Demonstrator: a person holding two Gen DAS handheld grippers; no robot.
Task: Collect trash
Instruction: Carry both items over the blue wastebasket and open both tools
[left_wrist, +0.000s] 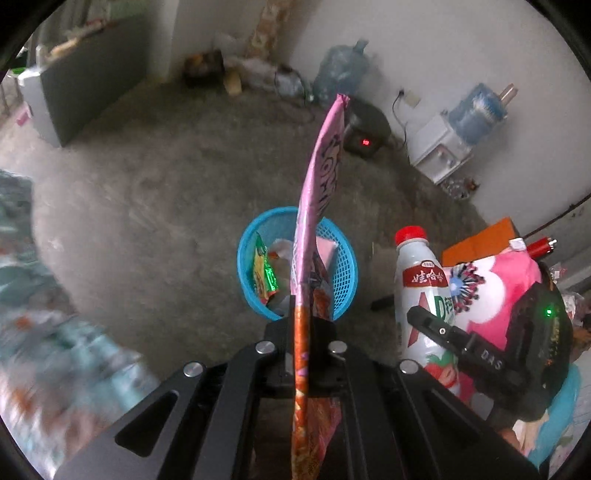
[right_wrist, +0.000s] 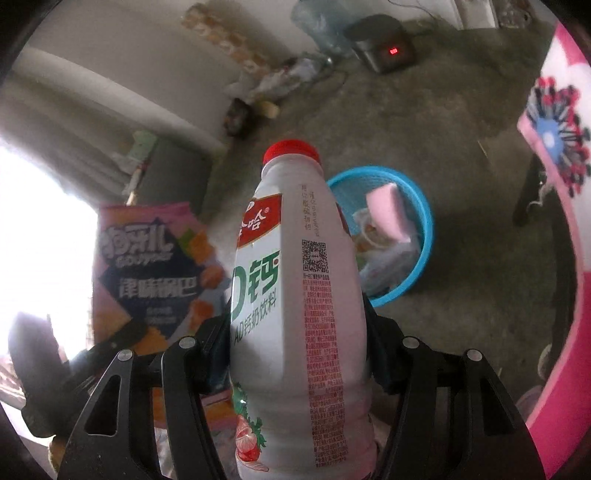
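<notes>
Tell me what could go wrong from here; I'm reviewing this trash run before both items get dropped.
The snack bag stands tall and thin in the left claw; released, it could flutter past the blue basket. The bottle in the right claw is wide, and the basket, already holding wrappers, might tip or bounce it out.
</notes>
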